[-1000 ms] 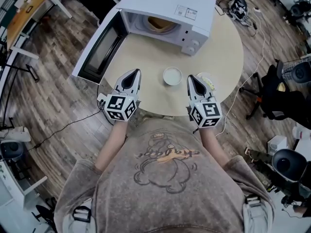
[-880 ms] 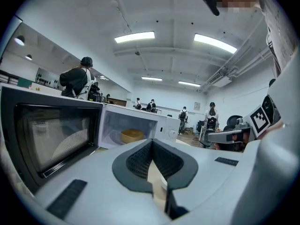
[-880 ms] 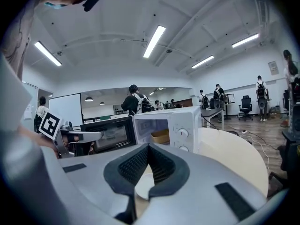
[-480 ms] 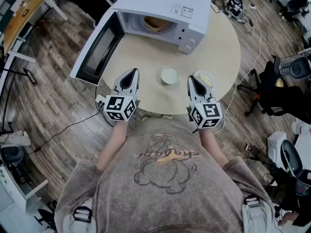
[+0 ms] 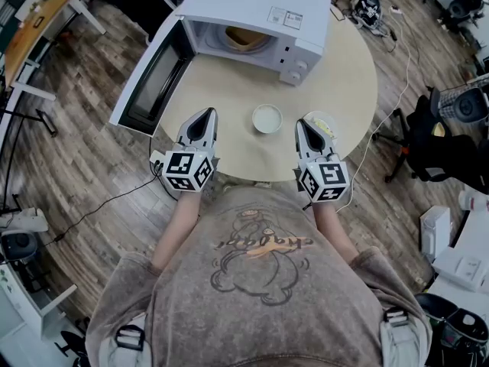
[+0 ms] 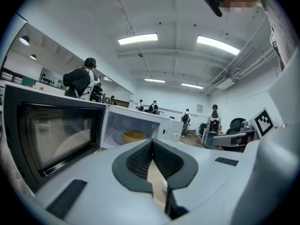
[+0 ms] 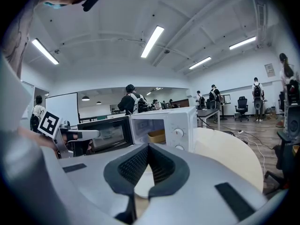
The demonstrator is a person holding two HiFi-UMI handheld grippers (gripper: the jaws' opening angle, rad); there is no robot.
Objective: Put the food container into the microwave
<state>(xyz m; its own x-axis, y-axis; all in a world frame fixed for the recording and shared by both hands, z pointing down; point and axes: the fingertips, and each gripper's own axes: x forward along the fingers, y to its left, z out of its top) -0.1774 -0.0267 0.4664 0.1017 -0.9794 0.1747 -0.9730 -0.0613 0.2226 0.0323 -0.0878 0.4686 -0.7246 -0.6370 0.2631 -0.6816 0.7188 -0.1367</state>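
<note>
The white microwave [image 5: 263,10] stands at the far side of the round table [image 5: 348,79] with its door [image 5: 149,75] swung open to the left. A tan food container [image 5: 244,38] sits inside its cavity; it also shows in the left gripper view [image 6: 134,136] and in the right gripper view [image 7: 157,136]. My left gripper [image 5: 206,115] rests at the table's near edge, shut and empty. My right gripper [image 5: 301,122] lies level with it to the right, also shut and empty. A small white round bowl [image 5: 267,118] sits between the two grippers.
A pale yellowish item [image 5: 325,125] lies beside the right gripper, partly hidden by it. Office chairs [image 5: 447,140] and cables [image 5: 405,75] stand on the wooden floor to the right. Several people stand in the background of the gripper views.
Both grippers keep the same places at the table's edge. Only the head view has shifted slightly.
</note>
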